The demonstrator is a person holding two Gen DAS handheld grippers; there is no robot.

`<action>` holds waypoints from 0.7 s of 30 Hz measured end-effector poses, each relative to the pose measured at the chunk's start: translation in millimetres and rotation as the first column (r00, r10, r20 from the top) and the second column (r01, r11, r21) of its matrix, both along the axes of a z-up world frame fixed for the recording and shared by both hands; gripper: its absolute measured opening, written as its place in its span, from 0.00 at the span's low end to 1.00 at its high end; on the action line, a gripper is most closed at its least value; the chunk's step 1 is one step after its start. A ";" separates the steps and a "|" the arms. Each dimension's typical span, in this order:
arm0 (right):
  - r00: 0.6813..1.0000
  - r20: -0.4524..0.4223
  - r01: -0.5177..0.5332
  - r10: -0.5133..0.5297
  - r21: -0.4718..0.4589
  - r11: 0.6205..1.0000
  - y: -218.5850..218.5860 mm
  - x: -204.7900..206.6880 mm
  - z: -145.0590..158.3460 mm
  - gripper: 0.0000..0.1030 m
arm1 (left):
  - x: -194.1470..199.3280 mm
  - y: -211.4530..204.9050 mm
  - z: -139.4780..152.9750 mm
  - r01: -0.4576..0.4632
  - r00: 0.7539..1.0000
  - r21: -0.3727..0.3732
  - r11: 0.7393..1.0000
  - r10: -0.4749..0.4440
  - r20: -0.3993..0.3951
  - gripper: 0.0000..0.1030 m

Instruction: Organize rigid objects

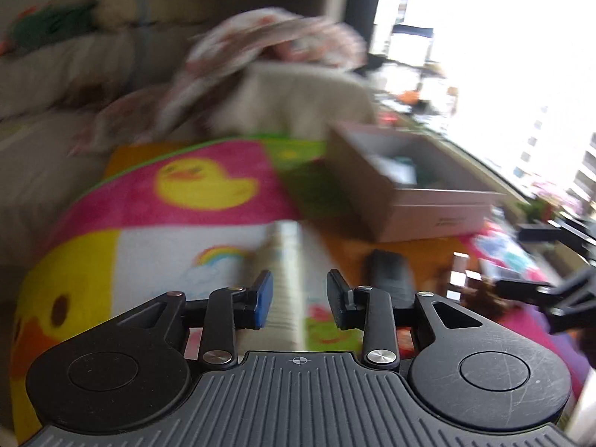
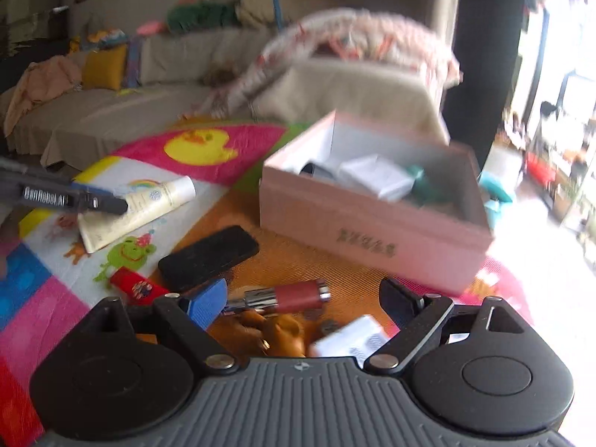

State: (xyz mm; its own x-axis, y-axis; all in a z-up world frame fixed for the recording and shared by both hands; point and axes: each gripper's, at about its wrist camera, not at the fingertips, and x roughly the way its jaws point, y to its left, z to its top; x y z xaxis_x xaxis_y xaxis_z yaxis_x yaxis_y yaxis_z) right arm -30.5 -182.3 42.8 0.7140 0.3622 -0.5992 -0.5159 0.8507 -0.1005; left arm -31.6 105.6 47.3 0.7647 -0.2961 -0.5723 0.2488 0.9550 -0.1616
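We judge collecting step underway. Left gripper (image 1: 300,300) jaws slack around tube (image 2: 139,210) mid-mat (image 2: 238,141); right gripper (image 2: 303,303) spread, empty. Next: clamp tube, carry to box (image 2: 372,231).

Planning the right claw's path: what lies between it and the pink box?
In the right wrist view, right claw, pink box: a red-and-chrome cylinder, then bare orange mat.
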 end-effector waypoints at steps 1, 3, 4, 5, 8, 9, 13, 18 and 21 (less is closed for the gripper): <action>1.000 0.026 -0.011 0.012 -0.020 1.000 -4.5 -6.6 0.8 0.94 | -3.9 -7.5 3.4 0.069 0.998 0.005 0.998 -0.069 -0.002 0.34; 0.997 0.069 -0.015 0.018 -0.053 0.998 -12.3 -18.5 0.9 0.95 | -8.6 -25.6 3.0 0.179 0.984 0.040 0.983 -0.178 -0.025 0.34; 0.997 0.072 -0.013 0.017 -0.059 0.998 -16.1 -22.3 0.0 0.95 | -9.2 -35.5 0.4 0.219 0.976 0.072 0.973 -0.217 -0.036 0.34; 0.998 0.061 -0.010 0.013 -0.054 0.998 -19.2 -24.1 -1.0 0.95 | -8.5 -45.6 -4.5 0.246 0.969 0.106 0.964 -0.242 -0.052 0.34; 1.000 -0.006 0.014 -0.014 -0.020 1.000 -29.8 -23.6 -0.5 0.95 | 0.1 -68.2 -23.3 0.292 0.954 0.173 0.940 -0.274 -0.122 0.34; 0.999 -0.020 0.028 -0.028 -0.012 1.000 -32.5 -22.4 -1.2 0.95 | 0.9 -73.3 -25.6 0.296 0.953 0.186 0.937 -0.278 -0.120 0.37; 0.994 -0.049 0.103 -0.102 0.010 0.995 -48.3 -20.3 -3.6 0.95 | -0.7 -87.2 -24.6 0.369 0.926 0.131 0.920 -0.351 -0.142 0.37; 0.987 -0.075 0.141 -0.140 0.007 0.990 -58.0 -19.6 -11.7 0.95 | -6.0 -110.0 -27.2 0.425 0.899 0.128 0.896 -0.402 -0.174 0.37; 0.988 -0.077 0.134 -0.133 0.003 0.991 -57.3 -23.3 -15.0 0.95 | -4.7 -107.0 -24.3 0.385 0.920 0.183 0.905 -0.360 -0.156 0.36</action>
